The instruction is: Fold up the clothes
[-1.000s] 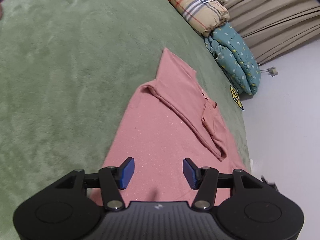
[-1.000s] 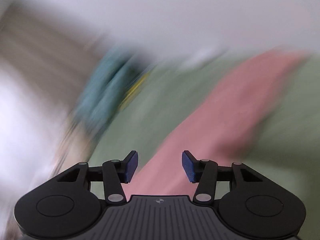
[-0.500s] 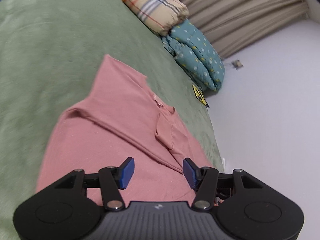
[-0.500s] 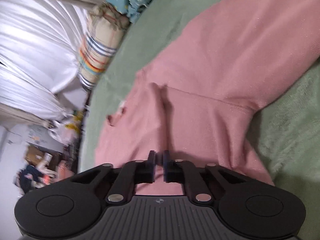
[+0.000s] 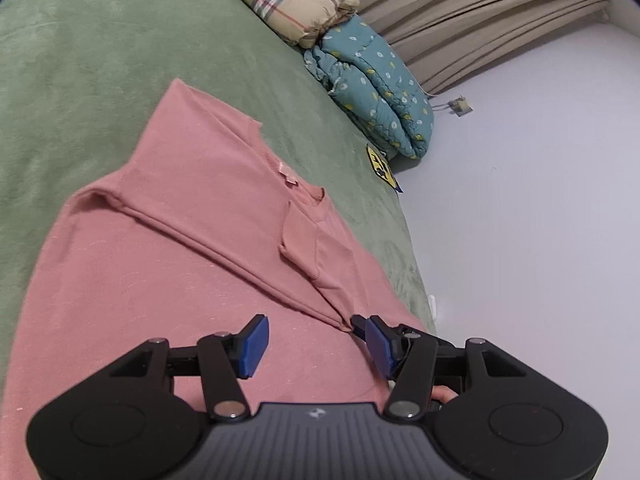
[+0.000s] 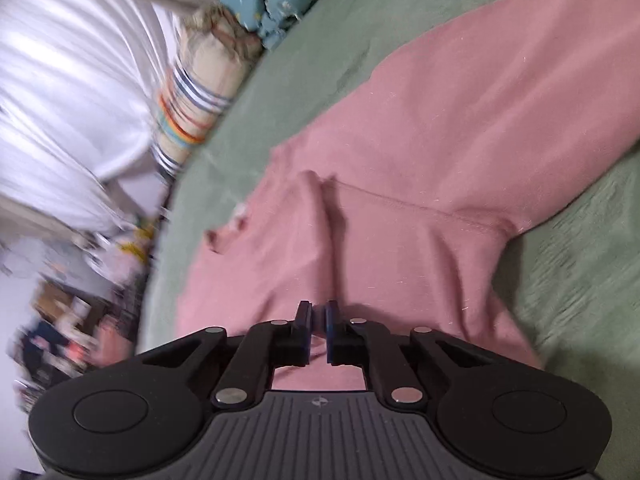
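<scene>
Shirt (image 5: 168, 280) is spread on the green bed (image 5: 80, 60), partly folded. Right gripper (image 6: 318, 334) pinches its edge, left gripper (image 5: 316, 346) hangs open above. Next move, I'd guess: left grabs too, then fold over.

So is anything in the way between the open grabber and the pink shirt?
No, nothing visible. The left gripper hangs open right over the pink shirt, with only bare cloth between its fingers. The right gripper is already shut on a fold of the same shirt.
</scene>
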Available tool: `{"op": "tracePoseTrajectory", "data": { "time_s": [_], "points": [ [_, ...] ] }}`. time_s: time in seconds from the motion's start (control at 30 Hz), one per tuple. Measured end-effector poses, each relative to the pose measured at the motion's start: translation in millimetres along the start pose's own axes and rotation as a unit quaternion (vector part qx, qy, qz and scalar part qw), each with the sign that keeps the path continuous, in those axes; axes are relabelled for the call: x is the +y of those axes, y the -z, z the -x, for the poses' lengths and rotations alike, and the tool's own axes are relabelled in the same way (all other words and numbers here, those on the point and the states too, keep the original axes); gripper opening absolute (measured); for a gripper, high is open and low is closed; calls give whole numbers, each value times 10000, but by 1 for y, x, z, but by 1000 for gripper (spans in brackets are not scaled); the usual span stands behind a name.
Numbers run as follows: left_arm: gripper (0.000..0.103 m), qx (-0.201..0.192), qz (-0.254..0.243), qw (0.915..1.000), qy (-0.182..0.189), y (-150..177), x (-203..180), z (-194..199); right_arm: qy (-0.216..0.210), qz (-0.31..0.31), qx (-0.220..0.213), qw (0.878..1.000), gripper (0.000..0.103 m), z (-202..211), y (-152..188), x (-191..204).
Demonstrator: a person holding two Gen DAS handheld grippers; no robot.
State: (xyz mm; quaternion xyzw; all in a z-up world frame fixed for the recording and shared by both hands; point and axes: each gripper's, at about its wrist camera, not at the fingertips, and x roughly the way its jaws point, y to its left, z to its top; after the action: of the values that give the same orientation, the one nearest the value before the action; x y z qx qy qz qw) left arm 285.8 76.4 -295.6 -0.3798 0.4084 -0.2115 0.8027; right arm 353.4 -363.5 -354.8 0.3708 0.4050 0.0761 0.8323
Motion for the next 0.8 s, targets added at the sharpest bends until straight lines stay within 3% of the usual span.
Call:
{"op": "tracePoseTrajectory", "data": {
  "time_s": [0.03,0.07,0.13,0.17,0.23,0.3,0.33,0.37,0.47,0.5,0.53,0.57,0.67,0.8],
  "points": [
    [53,-34,10,10000,-7,0,3,6,130,224,-128,9996,16,7,1,5],
    [53,-58,40,10000,-9,-1,6,10,257,482,-267,9981,32,15,1,12],
    [53,-86,88,9999,-9,-3,10,16,379,1248,-524,9901,41,24,6,34],
    [53,-114,147,9998,3,-3,15,21,331,2000,-560,9776,41,23,12,58],
    [53,-166,261,9995,43,-3,21,29,317,3520,-586,9336,43,13,31,106],
    [53,-199,334,9992,68,-4,25,34,530,4856,-560,8708,48,-2,59,142],
    [53,-240,346,9991,59,-5,27,42,662,5236,-512,8478,48,-11,69,150],
    [53,-288,359,9989,48,-6,30,50,870,5749,-390,8127,48,-32,85,161],
    [53,-407,360,9985,-5,-10,36,68,1382,6089,-266,7807,44,-70,97,170],
    [53,-462,372,9982,-37,-11,39,77,1573,6115,-353,7747,43,-80,98,172],
    [53,-542,370,9978,-21,-13,43,86,1704,6057,-404,7762,31,-88,97,174],
    [53,-620,410,9972,-62,-15,48,96,1776,5920,-448,7848,5,-94,94,176],
    [53,-743,567,9955,-140,-17,60,118,2041,5357,-936,8140,6,-100,87,192],
    [53,-828,706,9938,-235,-18,69,138,1987,4931,-1266,8375,6,-109,87,213]
  ]
}}
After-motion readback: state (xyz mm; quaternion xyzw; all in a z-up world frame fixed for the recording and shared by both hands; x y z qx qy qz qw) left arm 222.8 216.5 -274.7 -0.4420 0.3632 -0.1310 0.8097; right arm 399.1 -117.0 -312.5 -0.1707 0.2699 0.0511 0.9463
